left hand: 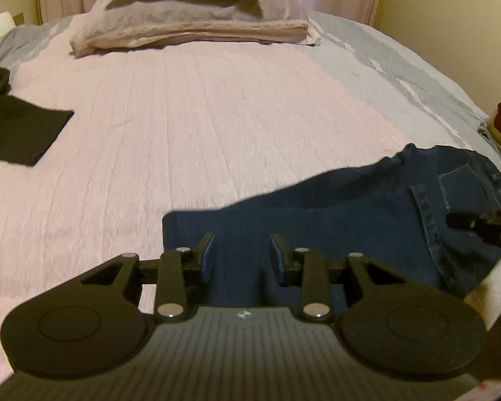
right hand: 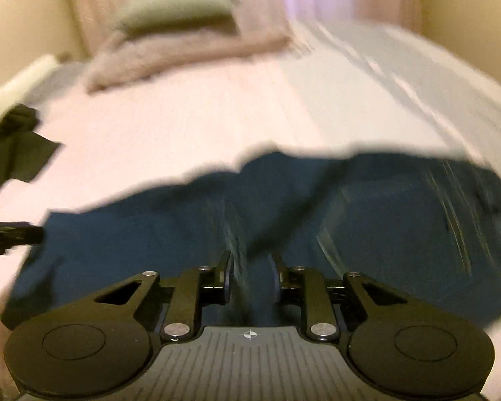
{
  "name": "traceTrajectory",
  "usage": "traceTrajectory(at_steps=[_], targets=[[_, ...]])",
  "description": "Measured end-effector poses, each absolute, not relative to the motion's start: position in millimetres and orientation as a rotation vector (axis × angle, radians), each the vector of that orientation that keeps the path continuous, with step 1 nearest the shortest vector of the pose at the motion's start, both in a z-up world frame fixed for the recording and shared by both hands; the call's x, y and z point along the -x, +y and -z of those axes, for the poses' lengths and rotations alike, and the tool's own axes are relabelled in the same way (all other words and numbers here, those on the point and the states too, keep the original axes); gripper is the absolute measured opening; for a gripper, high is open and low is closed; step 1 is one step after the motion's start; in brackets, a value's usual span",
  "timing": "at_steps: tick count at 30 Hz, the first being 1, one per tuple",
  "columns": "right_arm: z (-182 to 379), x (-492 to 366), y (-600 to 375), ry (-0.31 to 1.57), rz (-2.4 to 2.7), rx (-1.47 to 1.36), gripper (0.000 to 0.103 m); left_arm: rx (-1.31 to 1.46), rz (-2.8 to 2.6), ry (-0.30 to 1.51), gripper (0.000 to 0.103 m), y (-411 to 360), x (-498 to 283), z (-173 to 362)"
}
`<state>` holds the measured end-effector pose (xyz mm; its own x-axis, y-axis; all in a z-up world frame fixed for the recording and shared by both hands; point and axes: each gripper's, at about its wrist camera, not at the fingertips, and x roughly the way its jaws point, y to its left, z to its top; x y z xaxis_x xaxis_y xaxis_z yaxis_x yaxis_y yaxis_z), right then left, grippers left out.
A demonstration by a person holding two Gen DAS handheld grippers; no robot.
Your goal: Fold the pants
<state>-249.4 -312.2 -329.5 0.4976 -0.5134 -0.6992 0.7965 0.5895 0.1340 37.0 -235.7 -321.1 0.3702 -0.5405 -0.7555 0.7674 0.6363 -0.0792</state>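
Jeans (left hand: pixel 350 220) lying on bed (left hand: pixel 217 117), apparently halved lengthwise, legs stacked; crosswise folds outstanding. Left tongs (left hand: pixel 241 256) narrowly parted over the leg end. Right tongs (right hand: pixel 249 279) narrow, denim between; grip cannot be told through blur.

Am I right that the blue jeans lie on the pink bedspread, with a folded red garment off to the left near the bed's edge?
Not quite: the garment at the left is black, not red, as the left wrist view shows. The blue jeans do lie on the pink bedspread.
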Motion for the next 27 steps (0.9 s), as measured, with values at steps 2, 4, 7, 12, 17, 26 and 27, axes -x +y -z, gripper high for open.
traceTrajectory(at_steps=[2,4,7,12,17,26,27], targets=[[338,232,-321,0.662,0.786,-0.418,0.019,-0.330,0.848,0.825,0.029,-246,-43,330],[358,215,-331,0.702,0.765,-0.376,0.019,-0.338,0.817,0.833,0.029,-255,-50,342],[397,212,-352,0.778,0.750,-0.408,0.020,-0.335,0.790,0.840,0.029,-264,-61,366],[379,234,-358,0.741,0.737,-0.502,0.020,-0.362,0.778,0.838,0.030,-268,-64,367],[338,275,-319,0.706,0.697,-0.488,0.020,-0.349,0.780,0.833,0.027,-237,-31,334],[376,269,-291,0.884,0.678,-0.496,0.020,-0.416,0.721,0.903,0.027,-223,26,358],[374,270,-296,0.884,0.681,-0.521,0.020,-0.431,0.718,0.901,0.027,-229,26,356]])
